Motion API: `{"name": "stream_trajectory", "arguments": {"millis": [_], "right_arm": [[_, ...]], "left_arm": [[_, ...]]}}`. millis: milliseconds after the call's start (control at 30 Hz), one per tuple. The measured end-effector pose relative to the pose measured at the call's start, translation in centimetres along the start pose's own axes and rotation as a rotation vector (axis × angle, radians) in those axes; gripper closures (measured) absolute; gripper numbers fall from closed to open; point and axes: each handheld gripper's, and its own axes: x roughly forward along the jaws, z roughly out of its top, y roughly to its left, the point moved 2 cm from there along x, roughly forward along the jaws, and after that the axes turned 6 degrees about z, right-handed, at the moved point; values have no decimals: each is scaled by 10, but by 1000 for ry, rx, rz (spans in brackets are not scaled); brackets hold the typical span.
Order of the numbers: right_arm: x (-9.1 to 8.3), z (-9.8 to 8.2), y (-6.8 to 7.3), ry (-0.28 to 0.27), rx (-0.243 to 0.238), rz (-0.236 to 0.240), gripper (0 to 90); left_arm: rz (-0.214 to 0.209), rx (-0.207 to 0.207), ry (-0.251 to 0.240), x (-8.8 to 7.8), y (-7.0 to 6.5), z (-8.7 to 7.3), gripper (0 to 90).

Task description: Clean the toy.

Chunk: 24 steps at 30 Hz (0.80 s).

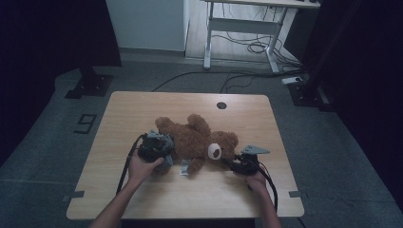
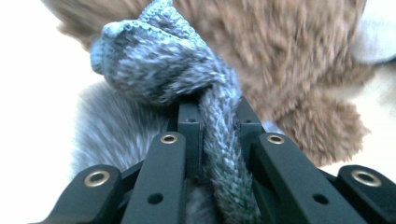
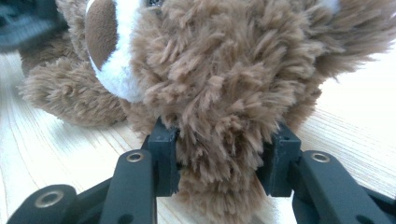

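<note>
While teddy bear (image 1: 197,140) lies lengthwise between grippers, left gripper (image 2: 212,123) pinches grey knit garment (image 2: 159,65) at body end; right gripper (image 3: 219,163) clamps head fur.

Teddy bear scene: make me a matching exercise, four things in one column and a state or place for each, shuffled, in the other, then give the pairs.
Things:
1. left gripper
2. right gripper
3. teddy bear
4. white tag

States or places:
A. lies on its back across the wooden table
B. shut on a grey-blue knitted scarf
C. sticks out on the tabletop at the bear's near side
D. clamped on brown fur at the bear's head

Pairs: 1-B, 2-D, 3-A, 4-C
</note>
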Motion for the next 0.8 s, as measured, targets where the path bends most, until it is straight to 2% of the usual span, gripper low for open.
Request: {"name": "stream_trajectory", "arguments": {"millis": [100, 200, 267, 333, 367, 400, 433, 467, 500, 533, 600, 667, 700, 800], "right_arm": [[0, 0, 0, -1, -2, -1, 565], [0, 0, 0, 2, -2, -3, 566], [0, 0, 0, 5, -7, -6, 566], [0, 0, 1, 8, -19, -11, 566], [0, 0, 1, 7, -18, -11, 566], [0, 0, 1, 7, -18, -11, 566], [0, 0, 1, 7, -18, -11, 565], [0, 0, 1, 7, -18, -11, 565], [0, 0, 0, 7, -18, -10, 565], [0, 0, 0, 7, -18, -10, 565], [0, 0, 1, 7, -19, -10, 565], [-1, 0, 1, 8, -21, -9, 565], [-1, 0, 1, 10, -21, -9, 565], [-1, 0, 1, 11, -23, -9, 564]], "left_arm": [[2, 2, -72, -21, -1, 18, 780], [16, 43, -115, -32, -9, 42, 779], [20, 74, -130, -31, -19, 65, 778], [23, 89, -133, -28, -24, 79, 778], [24, 95, -136, -21, -29, 97, 777], [24, 95, -136, -21, -29, 97, 777], [20, 93, -128, -10, -32, 111, 777], [20, 93, -128, -10, -32, 111, 777], [35, 91, -102, 3, -33, 119, 777], [35, 91, -102, 3, -33, 119, 777], [47, 87, -61, 20, -32, 120, 777], [51, 80, -10, 37, -31, 115, 775], [47, 79, 21, 49, -28, 107, 774], [40, 69, 29, 54, -25, 99, 778]]}}
